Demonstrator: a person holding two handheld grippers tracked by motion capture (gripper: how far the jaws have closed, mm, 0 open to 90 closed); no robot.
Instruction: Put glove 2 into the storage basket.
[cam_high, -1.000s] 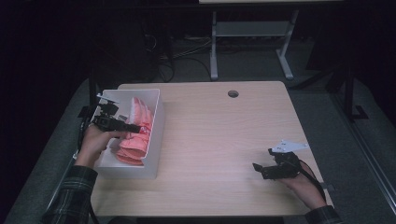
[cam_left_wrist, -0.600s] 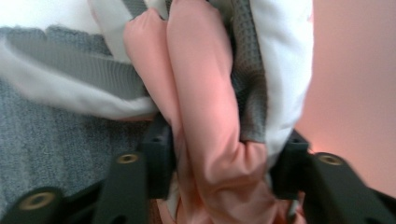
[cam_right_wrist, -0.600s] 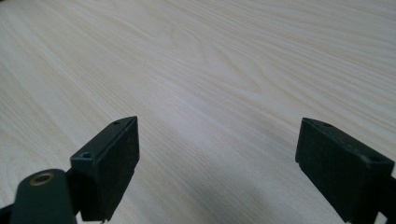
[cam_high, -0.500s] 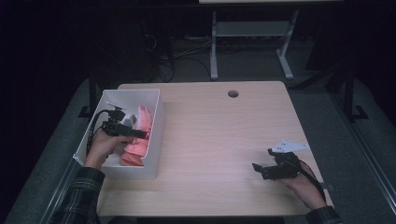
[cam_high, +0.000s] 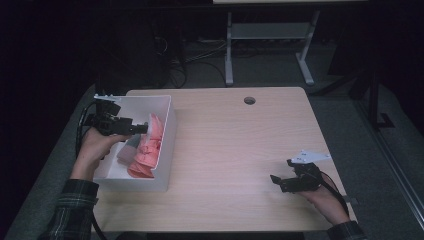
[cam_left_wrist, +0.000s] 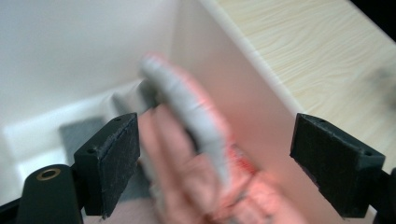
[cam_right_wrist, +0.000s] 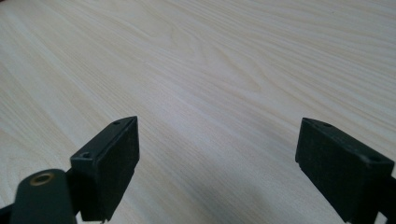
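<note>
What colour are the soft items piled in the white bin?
Mostly pink items, some grey, in the white bin; clearest in the high view.

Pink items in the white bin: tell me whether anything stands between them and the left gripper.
Nothing visible does. The left gripper hangs over the white bin, its jaws just opened wide, with the pink items directly below and not pressed by either pad.

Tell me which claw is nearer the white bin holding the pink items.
Left. The left claw hangs open over the white bin, above the pink items. The right claw is far across the table, open.
</note>
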